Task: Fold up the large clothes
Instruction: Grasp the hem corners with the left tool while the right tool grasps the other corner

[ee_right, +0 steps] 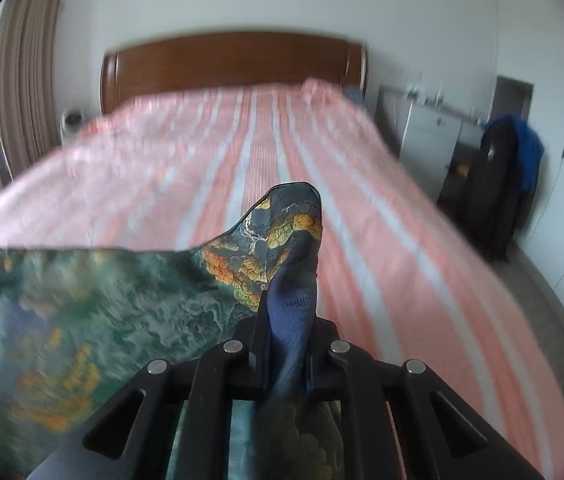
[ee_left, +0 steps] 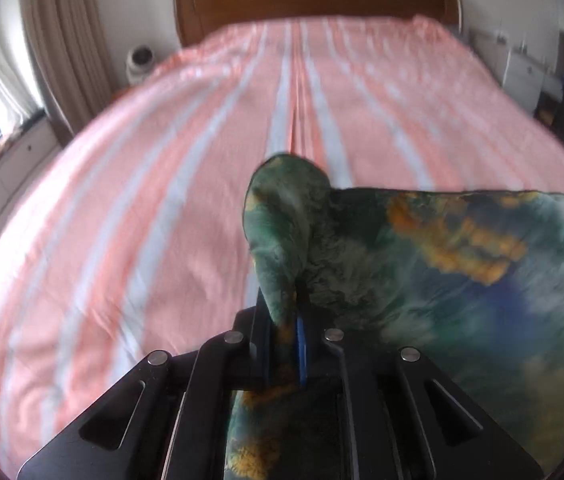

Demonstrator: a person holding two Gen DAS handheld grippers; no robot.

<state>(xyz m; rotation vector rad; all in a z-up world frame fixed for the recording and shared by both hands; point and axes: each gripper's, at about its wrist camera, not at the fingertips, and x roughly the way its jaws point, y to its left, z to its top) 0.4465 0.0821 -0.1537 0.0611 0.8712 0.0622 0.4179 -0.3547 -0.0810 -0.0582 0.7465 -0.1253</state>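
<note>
A large green, blue and orange patterned cloth [ee_left: 441,264] hangs stretched between my two grippers above the bed. My left gripper [ee_left: 283,320] is shut on one corner of it, and the corner bunches up past the fingers. The cloth spreads away to the right in the left wrist view. In the right wrist view the same cloth [ee_right: 94,300] runs off to the left, and my right gripper [ee_right: 285,340] is shut on its other corner, which sticks up in front. Both sets of fingertips are hidden by fabric.
Below lies a bed with a pink and white striped cover [ee_left: 162,184] and a brown wooden headboard [ee_right: 234,60]. Curtains [ee_left: 62,40] hang at the left. A white cabinet [ee_right: 429,132] and a dark chair with blue clothing [ee_right: 509,176] stand right of the bed.
</note>
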